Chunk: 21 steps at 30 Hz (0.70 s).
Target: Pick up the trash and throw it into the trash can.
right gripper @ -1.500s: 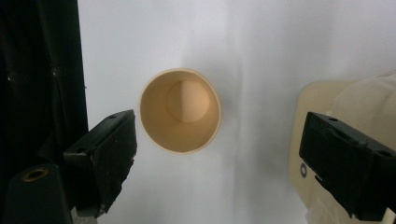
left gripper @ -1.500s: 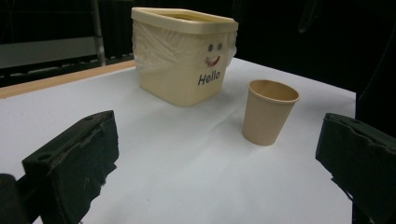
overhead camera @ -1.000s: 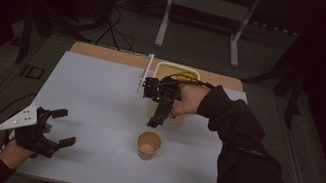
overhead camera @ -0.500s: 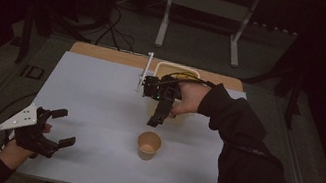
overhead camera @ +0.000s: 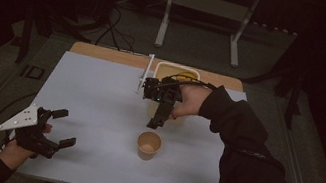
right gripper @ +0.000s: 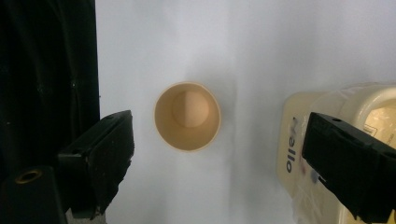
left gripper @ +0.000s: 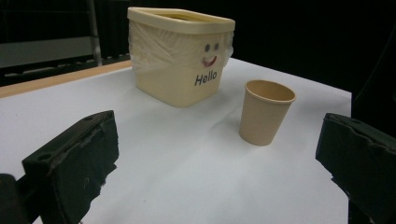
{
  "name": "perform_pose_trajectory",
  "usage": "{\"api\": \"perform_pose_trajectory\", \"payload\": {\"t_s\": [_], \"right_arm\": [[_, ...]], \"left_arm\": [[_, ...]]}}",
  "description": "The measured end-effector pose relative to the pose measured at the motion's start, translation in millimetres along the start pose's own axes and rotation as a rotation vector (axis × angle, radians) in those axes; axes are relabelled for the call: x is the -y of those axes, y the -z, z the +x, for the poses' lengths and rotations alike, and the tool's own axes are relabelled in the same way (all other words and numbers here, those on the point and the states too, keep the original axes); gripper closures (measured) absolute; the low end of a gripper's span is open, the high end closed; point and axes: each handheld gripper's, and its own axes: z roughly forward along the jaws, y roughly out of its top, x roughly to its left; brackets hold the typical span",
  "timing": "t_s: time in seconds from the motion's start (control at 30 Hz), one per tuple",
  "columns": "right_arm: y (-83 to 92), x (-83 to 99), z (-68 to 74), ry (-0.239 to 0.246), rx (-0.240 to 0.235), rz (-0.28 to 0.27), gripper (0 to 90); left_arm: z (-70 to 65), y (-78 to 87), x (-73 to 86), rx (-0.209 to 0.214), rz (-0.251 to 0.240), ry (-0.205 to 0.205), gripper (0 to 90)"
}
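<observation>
A tan paper cup (overhead camera: pixel 148 145) (left gripper: pixel 266 112) (right gripper: pixel 187 116) stands upright and empty on the white table (overhead camera: pixel 99 95). Behind it is a cream bin (overhead camera: pixel 175 66) (left gripper: pixel 180 56) (right gripper: pixel 327 140) with a plastic liner, a smiley face and "Hello" on its side. My right gripper (overhead camera: pixel 155 122) (right gripper: pixel 219 163) hangs above the table between bin and cup and points down. Its jaws have just been opening and stand wide apart with nothing between them; the cup lies well below. My left gripper (overhead camera: pixel 61 127) (left gripper: pixel 219 163) rests open at the table's near left corner, facing the cup and bin.
A thin white rod (overhead camera: pixel 145 73) stands beside the bin's left side. A wooden strip (overhead camera: pixel 107 53) runs along the table's far edge. Metal frame legs (overhead camera: pixel 167 11) stand on the dark floor beyond.
</observation>
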Motion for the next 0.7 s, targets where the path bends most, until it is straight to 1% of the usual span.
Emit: {"api": "perform_pose_trajectory", "payload": {"t_s": [0.13, 0.17, 0.2, 0.27, 0.3, 0.33, 0.4, 0.43, 0.5, 0.53, 0.57, 0.63, 0.67, 0.7], "right_arm": [[-6.5, 0.7, 2.3, 0.003, -0.013, 0.009, 9.2], [-8.4, 0.9, 2.8, 0.009, -0.01, 0.008, 9.2], [-9.8, 1.1, 3.4, 0.005, -0.021, 0.01, 9.2], [-12.8, 1.5, 3.8, 0.013, -0.015, 0.002, 8.9], [-14.0, 1.7, 4.4, 0.008, -0.029, 0.002, 8.9], [-15.3, 1.8, 5.1, 0.008, -0.026, 0.002, 9.0], [-19.2, 2.5, 5.9, 0.01, -0.036, 0.005, 8.9], [-21.5, 2.7, 6.7, 0.011, -0.029, 0.002, 8.9], [-26.7, 3.6, 7.7, 0.015, -0.047, 0.008, 8.9], [-29.8, 4.1, 8.1, 0.019, -0.042, 0.006, 8.9], [-32.8, 4.7, 8.6, 0.013, -0.057, 0.009, 8.9], [-38.8, 5.8, 8.7, 0.017, -0.05, 0.01, 8.9], [-41.5, 6.5, 8.8, 0.017, -0.06, 0.01, 8.9], [-43.8, 7.0, 9.1, 0.017, -0.057, 0.011, 8.9]], "left_arm": [[-0.3, 0.3, 0.2, 0.002, 0.002, 0.001, 0.4], [-0.4, 0.3, 0.2, 0.002, 0.002, 0.0, 0.4], [-0.3, 0.3, 0.2, 0.002, 0.003, 0.0, 0.4], [-0.1, 0.5, 0.1, 0.001, 0.002, 0.0, 0.4], [-0.1, 0.5, -0.1, 0.0, 0.002, -0.001, 0.4], [-0.1, 0.4, -0.1, 0.001, 0.002, -0.001, 0.4], [-0.2, 0.1, 0.1, 0.003, 0.003, 0.0, 0.4], [-0.3, -0.1, 0.2, 0.004, 0.004, 0.0, 0.4], [-0.3, -0.1, 0.2, 0.005, 0.003, 0.0, 0.4], [-0.3, -0.1, 0.1, 0.005, 0.003, 0.0, 0.4], [-0.2, -0.2, 0.1, 0.006, 0.003, 0.0, 0.4], [0.0, -0.6, -0.2, 0.006, 0.002, -0.001, 0.4], [0.1, -0.9, -0.3, 0.007, 0.003, -0.002, 0.4], [0.1, -1.3, -0.3, 0.009, 0.003, -0.001, 0.4]]}}
